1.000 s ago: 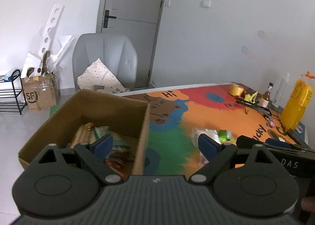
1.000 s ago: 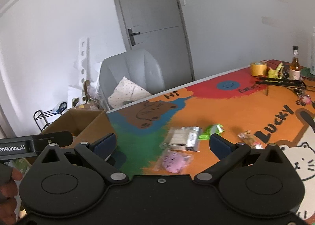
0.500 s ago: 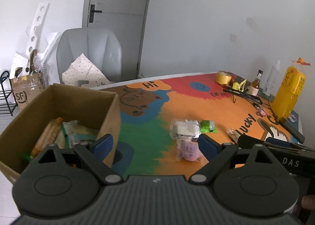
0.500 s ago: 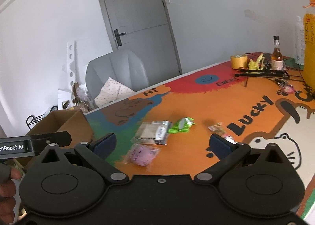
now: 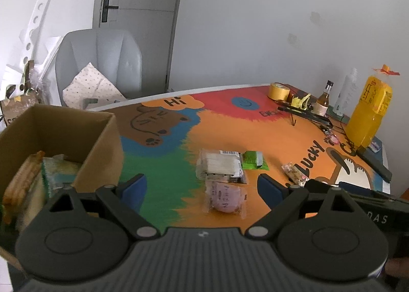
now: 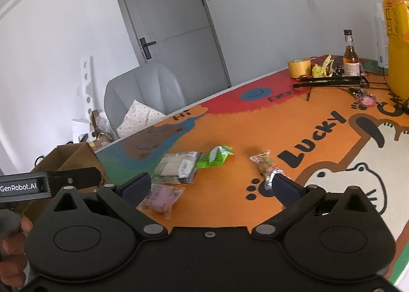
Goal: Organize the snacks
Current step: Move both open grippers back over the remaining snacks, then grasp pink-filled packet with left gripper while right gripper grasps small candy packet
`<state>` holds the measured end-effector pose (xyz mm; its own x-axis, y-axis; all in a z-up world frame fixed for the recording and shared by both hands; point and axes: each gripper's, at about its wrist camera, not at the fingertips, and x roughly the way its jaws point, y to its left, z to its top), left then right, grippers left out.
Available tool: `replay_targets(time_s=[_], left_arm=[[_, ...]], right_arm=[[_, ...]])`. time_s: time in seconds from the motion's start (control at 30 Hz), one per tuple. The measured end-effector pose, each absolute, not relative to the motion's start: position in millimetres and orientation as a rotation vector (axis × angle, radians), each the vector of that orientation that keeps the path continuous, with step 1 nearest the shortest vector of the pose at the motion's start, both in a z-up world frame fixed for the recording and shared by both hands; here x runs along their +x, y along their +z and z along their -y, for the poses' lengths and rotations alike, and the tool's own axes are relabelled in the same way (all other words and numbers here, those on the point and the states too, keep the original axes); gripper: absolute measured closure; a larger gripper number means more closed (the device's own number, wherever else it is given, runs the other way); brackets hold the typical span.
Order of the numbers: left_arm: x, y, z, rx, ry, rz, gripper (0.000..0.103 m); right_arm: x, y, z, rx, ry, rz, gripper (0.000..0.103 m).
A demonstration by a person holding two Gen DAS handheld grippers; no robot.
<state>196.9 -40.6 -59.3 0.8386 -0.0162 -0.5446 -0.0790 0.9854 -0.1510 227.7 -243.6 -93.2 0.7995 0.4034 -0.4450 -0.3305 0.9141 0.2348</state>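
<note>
- The left gripper (image 5: 202, 187) and the right gripper (image 6: 209, 187) had their fingers spread wide, holding nothing.
- Four snacks lay on the table (image 5: 255, 136): a pink bun (image 5: 225, 200), a white pack (image 5: 219, 166), a green packet (image 5: 253, 160) and a small candy bar (image 6: 265, 164).
- A cardboard box (image 5: 102, 148) stood at the left, with snacks inside.
- A yellow bottle (image 5: 368, 115) and a tape roll (image 5: 278, 91) stood far behind.

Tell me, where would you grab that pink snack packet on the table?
Probably across the plump middle of the pink packet, coming down from above. It lies flat on the mat, its thin sealed ends offer little to pinch, and the clear-wrapped pack crowds its far end.
</note>
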Motion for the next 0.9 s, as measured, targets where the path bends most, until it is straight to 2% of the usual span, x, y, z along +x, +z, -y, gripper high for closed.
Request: replay_targets(time_s=[0.23,0.47,0.67,0.9], left_arm=[[218,-74,53,-0.163,0.013,-0.620,0.013],[239,-89,63,-0.150,-0.002,-0.658,0.019],[255,-104,69,-0.140,-0.014,-0.701,0.029],[269,-120,70,-0.148,0.002,-0.743,0.042]], right_arm=[[246,-102,254,0.160,0.373,-0.528,0.001],[266,-113,259,0.160,0.368,-0.556,0.012],[283,-120,259,0.157,0.363,-0.576,0.021],[300,-126,259,0.159,0.342,-0.591,0.027]])
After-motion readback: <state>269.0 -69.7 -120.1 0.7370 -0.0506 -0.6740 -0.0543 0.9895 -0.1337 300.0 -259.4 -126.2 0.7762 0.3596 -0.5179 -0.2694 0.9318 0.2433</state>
